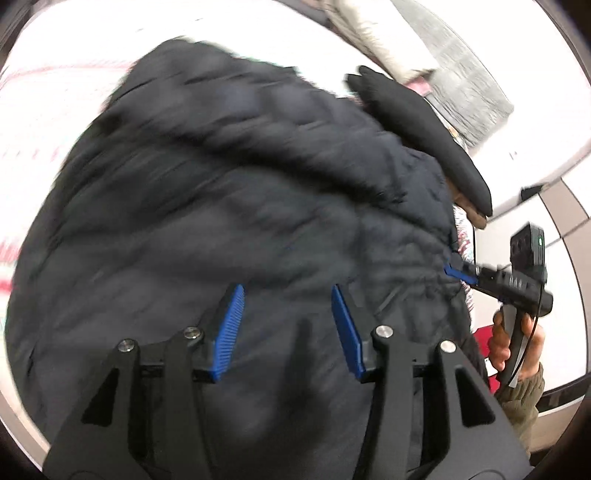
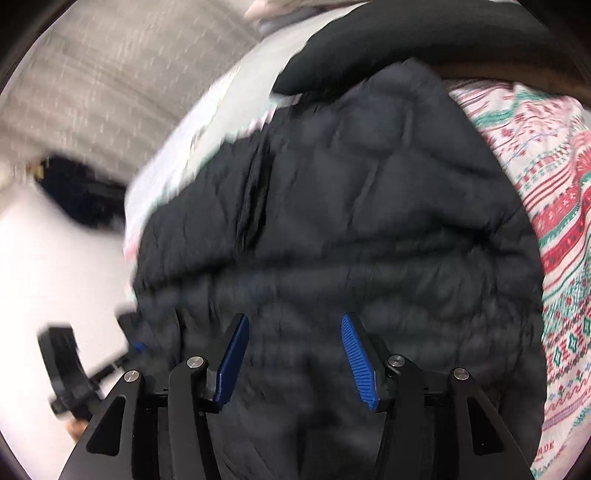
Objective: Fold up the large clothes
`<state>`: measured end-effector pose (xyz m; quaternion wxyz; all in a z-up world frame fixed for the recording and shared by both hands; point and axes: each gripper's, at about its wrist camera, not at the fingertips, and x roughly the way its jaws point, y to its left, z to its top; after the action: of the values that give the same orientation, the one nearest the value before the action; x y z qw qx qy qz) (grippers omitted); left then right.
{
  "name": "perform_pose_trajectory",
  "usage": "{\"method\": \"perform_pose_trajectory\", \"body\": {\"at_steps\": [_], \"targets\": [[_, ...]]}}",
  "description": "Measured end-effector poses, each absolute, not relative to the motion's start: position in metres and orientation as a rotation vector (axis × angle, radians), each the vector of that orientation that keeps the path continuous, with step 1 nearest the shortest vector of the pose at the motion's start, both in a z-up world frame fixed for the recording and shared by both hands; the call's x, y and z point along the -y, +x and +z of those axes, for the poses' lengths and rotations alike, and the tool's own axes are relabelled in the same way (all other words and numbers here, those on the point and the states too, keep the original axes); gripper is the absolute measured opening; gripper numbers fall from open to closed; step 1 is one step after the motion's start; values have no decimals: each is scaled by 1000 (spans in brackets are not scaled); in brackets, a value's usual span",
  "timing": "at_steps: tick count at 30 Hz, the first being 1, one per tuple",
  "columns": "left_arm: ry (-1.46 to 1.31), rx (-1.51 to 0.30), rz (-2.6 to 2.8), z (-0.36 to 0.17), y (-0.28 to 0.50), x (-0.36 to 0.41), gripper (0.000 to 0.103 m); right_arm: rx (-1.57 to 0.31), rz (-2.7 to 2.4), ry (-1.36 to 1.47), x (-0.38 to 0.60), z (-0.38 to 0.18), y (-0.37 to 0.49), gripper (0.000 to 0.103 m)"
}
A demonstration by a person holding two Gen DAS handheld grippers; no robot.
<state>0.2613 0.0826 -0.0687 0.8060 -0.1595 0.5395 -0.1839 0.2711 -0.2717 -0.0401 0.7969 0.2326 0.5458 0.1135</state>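
A large dark quilted puffer jacket (image 1: 229,192) lies bunched on a patterned bedspread and fills both views (image 2: 351,192). My left gripper (image 1: 287,291) is open just above the jacket's near part, nothing between its blue pads. My right gripper (image 2: 295,321) is open too, over the jacket, its pads empty. In the left wrist view the right gripper (image 1: 458,273) shows at the jacket's right edge, held by a hand. In the right wrist view the left gripper (image 2: 138,347) shows at the jacket's left edge. Both views are motion-blurred.
A white bedspread with red and green patterns (image 2: 561,229) lies under the jacket. A black garment (image 1: 424,122) lies past the jacket's far edge. A grey blanket (image 1: 465,85) and a cream pillow (image 1: 373,33) sit at the back.
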Motion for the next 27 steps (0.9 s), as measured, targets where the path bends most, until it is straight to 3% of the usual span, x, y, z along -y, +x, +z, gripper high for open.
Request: {"method": "perform_pose_trajectory", "body": {"at_steps": [4, 7, 13, 15, 22, 25, 27], "targets": [[-409, -1156, -357, -89, 247, -116, 51, -1249, 319, 302, 237, -57, 240, 54], [-381, -1144, -364, -91, 235, -118, 51, -1239, 306, 245, 231, -72, 208, 61], [-352, -1048, -410, -58, 195, -136, 51, -1082, 226, 272, 248, -56, 158, 62], [-351, -1024, -414, -52, 178, -148, 54, -1020, 217, 295, 252, -41, 137, 67], [-559, -1020, -272, -75, 133, -231, 56, -1013, 97, 455, 295, -47, 62, 70], [-549, -1012, -245, -81, 120, -243, 66, -979, 60, 533, 316, -40, 27, 70], [-565, -1014, -258, -89, 119, -251, 67, -981, 41, 569, 325, -42, 7, 70]]}}
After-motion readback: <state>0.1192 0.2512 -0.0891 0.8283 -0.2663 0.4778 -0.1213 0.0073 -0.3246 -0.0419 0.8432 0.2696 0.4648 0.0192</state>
